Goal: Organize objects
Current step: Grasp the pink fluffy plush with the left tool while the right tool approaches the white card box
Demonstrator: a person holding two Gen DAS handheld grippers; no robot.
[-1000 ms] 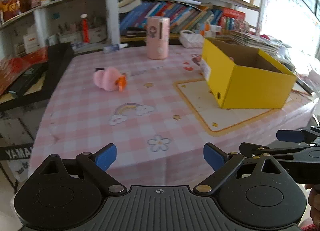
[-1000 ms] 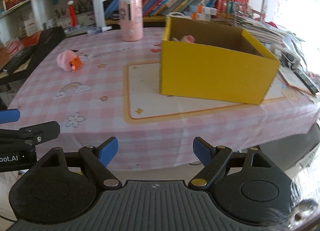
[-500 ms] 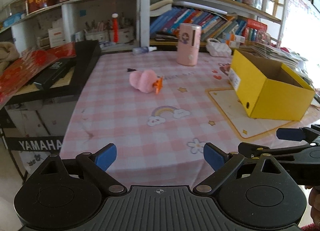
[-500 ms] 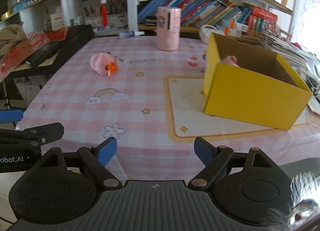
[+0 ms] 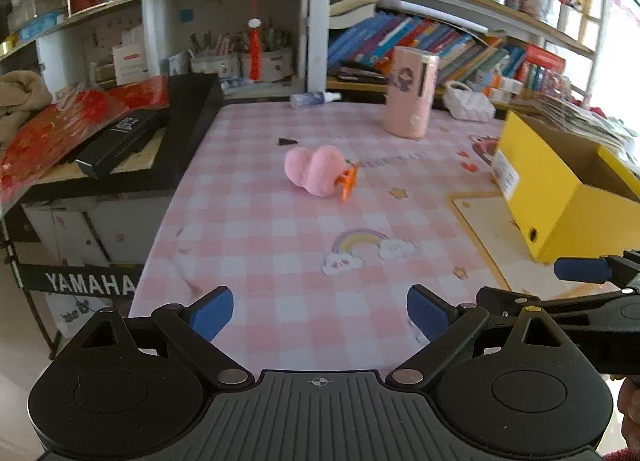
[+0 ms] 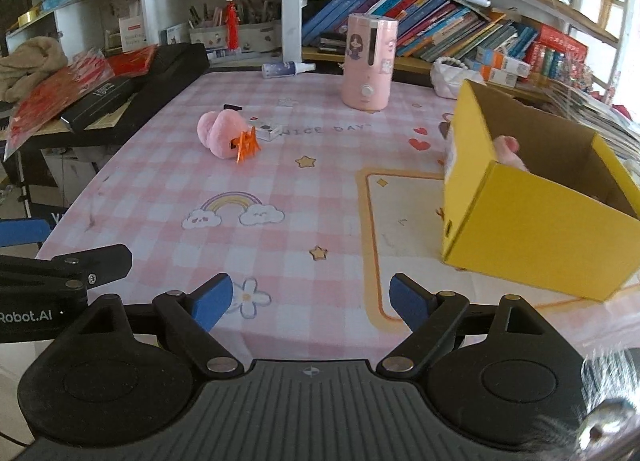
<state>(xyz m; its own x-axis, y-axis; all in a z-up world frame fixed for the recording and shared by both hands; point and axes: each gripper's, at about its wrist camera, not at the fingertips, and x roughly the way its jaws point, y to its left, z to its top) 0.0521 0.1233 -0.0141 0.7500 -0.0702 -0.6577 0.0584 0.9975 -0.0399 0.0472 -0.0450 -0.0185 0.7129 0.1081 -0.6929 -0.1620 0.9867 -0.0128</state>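
A pink fluffy heart clip with an orange claw point(image 5: 318, 175) point(image 6: 224, 136) lies on the pink checked tablecloth point(image 5: 280, 245), far ahead of both grippers. A small white box point(image 6: 267, 130) lies just right of it. The open yellow box point(image 5: 560, 185) point(image 6: 532, 217) stands at the right with something pink point(image 6: 508, 149) inside. My left gripper point(image 5: 319, 311) is open at the table's near edge, nothing between its blue pads. My right gripper point(image 6: 310, 299) is open too, empty, over the near edge; it shows at the right of the left wrist view.
A pink cylindrical humidifier point(image 5: 410, 97) point(image 6: 368, 63) stands at the back of the table beside a small lying bottle point(image 5: 314, 99). A black case point(image 5: 160, 129) with red papers lies along the left side. Crowded bookshelves point(image 6: 420, 29) rise behind.
Both views have swung left: the yellow box slid toward the right edge and the pink clip moved toward the centre. Both grippers stay open and empty.
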